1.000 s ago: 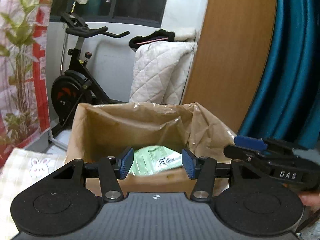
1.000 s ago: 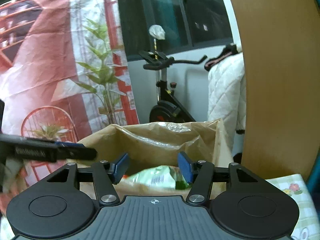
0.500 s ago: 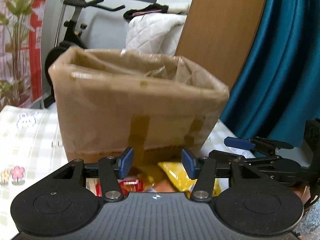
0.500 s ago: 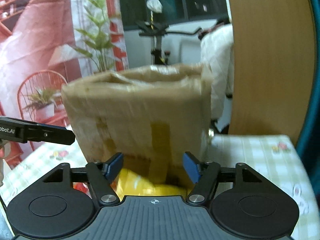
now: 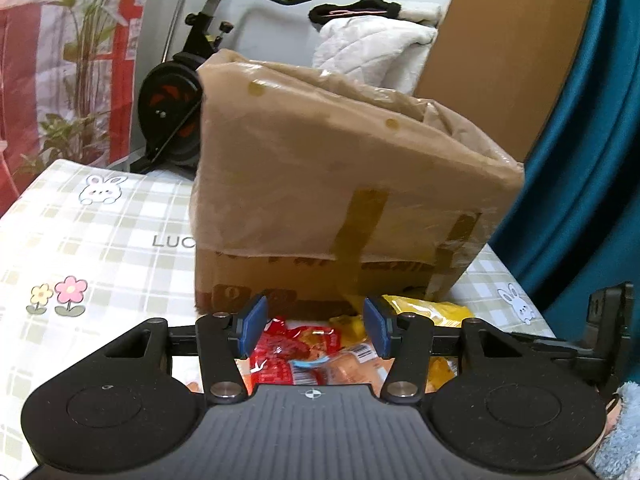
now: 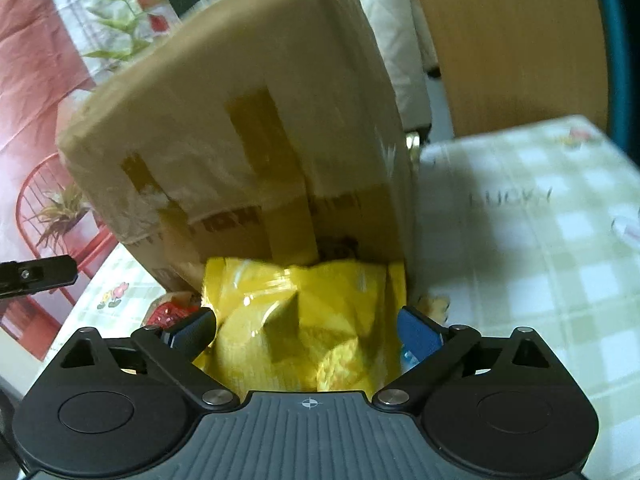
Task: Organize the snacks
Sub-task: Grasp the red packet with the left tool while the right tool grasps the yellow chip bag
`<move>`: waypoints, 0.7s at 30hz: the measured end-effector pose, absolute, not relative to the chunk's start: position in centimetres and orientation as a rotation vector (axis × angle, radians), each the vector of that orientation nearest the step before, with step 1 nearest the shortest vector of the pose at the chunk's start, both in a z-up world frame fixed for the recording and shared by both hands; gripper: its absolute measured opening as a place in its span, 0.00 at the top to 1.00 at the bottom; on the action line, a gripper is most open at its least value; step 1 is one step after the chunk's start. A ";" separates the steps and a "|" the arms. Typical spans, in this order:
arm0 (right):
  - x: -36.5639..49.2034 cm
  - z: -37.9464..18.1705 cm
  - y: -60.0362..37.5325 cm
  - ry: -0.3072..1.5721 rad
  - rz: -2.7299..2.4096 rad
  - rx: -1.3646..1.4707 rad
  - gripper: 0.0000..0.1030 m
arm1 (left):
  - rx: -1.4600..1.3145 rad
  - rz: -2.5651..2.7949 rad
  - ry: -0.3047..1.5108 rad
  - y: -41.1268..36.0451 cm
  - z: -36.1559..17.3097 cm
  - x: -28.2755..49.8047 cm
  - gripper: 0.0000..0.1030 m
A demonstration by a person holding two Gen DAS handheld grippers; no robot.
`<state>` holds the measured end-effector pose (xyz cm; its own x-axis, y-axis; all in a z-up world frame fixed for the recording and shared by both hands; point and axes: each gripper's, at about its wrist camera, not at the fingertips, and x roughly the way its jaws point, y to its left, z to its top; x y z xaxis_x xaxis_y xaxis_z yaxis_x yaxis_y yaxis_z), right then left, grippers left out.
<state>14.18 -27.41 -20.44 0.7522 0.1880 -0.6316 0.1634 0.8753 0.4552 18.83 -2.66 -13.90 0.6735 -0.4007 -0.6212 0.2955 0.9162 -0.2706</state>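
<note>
A cardboard box [image 5: 344, 184] lined with brown plastic stands on the checked tablecloth [image 5: 100, 240]; it also fills the right wrist view [image 6: 248, 140]. In front of it lies a heap of snack packets. My left gripper [image 5: 314, 330] hangs over a red packet [image 5: 280, 354] and an orange one [image 5: 352, 368], jaws half apart with nothing pressed between the pads. My right gripper [image 6: 308, 330] hovers low over a yellow snack bag [image 6: 304, 320]. Its jaws are opening wide, and the bag lies between them without being pinched. The yellow bag [image 5: 424, 310] also shows right of the left gripper.
An exercise bike [image 5: 180, 92], a white quilted blanket [image 5: 372, 52] and a wooden panel [image 5: 512, 40] stand behind the table. A teal curtain [image 5: 592, 160] hangs at the right. The table's far edge runs close behind the box. A light-blue sleeve [image 5: 624, 432] shows at the lower right.
Both grippers have dropped from above the box's open top to its front, over the snack heap. The right jaws have spread much wider. The left jaws keep the same gap.
</note>
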 end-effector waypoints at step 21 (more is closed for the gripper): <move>11.9 -16.7 -25.2 0.656 0.000 0.302 0.31 | -0.230 -0.243 0.815 3.0 -16.7 18.6 0.52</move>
